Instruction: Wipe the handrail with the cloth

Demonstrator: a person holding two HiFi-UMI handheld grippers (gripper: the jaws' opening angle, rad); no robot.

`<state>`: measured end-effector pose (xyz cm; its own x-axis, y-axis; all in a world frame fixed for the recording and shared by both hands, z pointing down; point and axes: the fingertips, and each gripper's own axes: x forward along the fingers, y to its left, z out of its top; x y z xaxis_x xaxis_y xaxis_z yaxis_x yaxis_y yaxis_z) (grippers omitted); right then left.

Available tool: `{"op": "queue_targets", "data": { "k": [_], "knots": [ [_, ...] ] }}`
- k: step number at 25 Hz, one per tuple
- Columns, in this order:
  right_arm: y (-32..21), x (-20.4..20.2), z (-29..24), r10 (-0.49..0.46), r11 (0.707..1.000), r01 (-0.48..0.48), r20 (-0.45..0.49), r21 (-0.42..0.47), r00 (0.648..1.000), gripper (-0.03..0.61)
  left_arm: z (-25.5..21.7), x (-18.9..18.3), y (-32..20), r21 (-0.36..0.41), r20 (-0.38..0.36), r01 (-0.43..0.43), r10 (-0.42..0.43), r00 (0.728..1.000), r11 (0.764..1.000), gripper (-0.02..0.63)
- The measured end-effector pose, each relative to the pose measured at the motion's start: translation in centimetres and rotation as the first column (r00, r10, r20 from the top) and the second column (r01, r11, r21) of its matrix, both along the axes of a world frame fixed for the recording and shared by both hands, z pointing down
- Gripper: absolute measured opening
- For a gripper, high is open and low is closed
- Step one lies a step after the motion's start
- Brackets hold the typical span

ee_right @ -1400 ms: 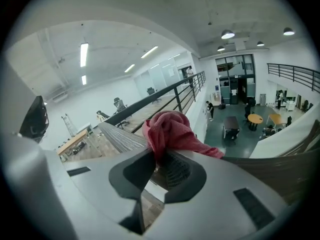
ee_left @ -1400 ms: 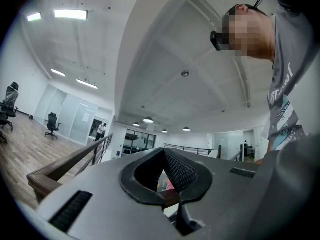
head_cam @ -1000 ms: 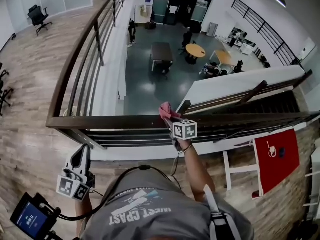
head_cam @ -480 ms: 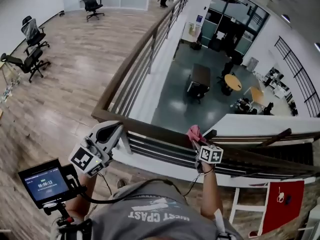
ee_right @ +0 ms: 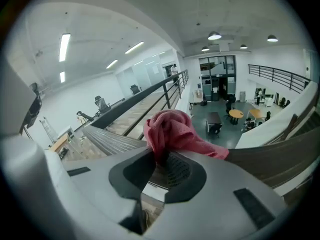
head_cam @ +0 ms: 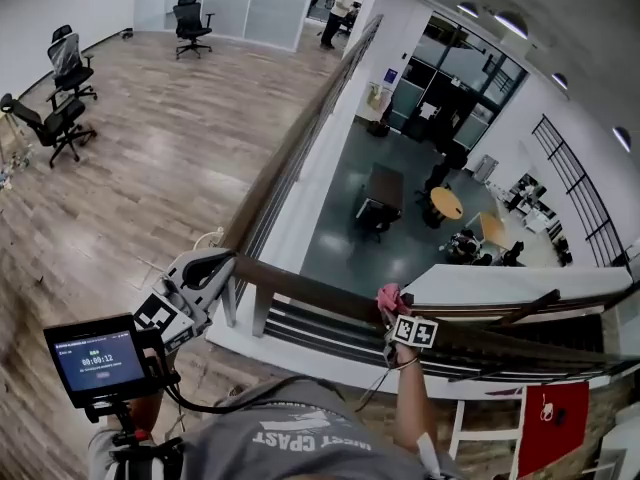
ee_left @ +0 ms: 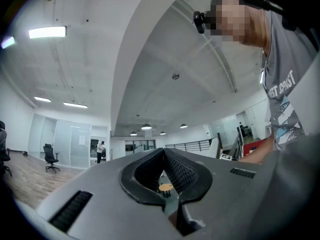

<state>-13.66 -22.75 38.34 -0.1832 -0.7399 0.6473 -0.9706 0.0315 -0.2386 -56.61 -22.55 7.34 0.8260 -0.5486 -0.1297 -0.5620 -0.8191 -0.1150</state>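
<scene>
Head view: the left gripper point(head_cam: 218, 261) waits just beside the handrail point(head_cam: 310, 290) corner, jaws together, holding nothing. Further along, the right gripper point(head_cam: 390, 308) pinches the pink cloth point(head_cam: 388, 294) on top of the handrail. Wiping looks under way. Next, push the cloth along, pressing down.

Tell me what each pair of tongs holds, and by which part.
Right tongs: the pink cloth, pinched by a bunched fold, on the handrail. Left tongs: shut, nothing held.

Brown handrail point(head_cam: 300, 284) along the balcony edge.
A bunched pink cloth point(head_cam: 389, 296) rests on its top; office chairs point(head_cam: 62, 118) stand on the wooden floor point(head_cam: 170, 148).
</scene>
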Motion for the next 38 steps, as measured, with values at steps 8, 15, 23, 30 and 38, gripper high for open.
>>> {"op": "queue_targets", "data": {
  "k": [8, 15, 23, 30, 38],
  "knots": [
    [-3.9, -9.0, 1.2, -0.104, 0.993, 0.105, -0.017, 0.061, 0.994, 0.041, 4.7, -0.8, 1.0, -0.099, -0.183, -0.053, 0.035, 0.982, 0.994, 0.006],
    [-5.5, -3.1, 1.8, 0.040, 0.999, -0.039, -0.040, 0.015, 0.998, 0.041, 9.1, -2.1, -2.3, -0.215, -0.187, -0.083, 0.042, 0.981, 0.973, 0.005],
    [-5.7, -7.9, 2.0, 0.020, 0.999, -0.020, 0.010, 0.033, 1.000, 0.041, 15.5, -1.9, -2.8, -0.264, -0.048, -0.025, 0.013, 0.999, 0.964, 0.006],
    [-7.0, -18.6, 0.8, -0.185, 0.979, 0.187, -0.039, 0.078, 0.982, 0.041, 24.8, 2.4, -6.9, -0.350, 0.108, 0.011, 0.029, 0.994, 0.937, 0.006],
    [-2.8, -11.0, -0.2, -0.035, 0.995, 0.043, -0.079, 0.094, 0.996, 0.041, 26.8, 3.9, -6.6, -0.387, 0.106, 0.009, 0.035, 0.994, 0.922, 0.006]
  ]
}}
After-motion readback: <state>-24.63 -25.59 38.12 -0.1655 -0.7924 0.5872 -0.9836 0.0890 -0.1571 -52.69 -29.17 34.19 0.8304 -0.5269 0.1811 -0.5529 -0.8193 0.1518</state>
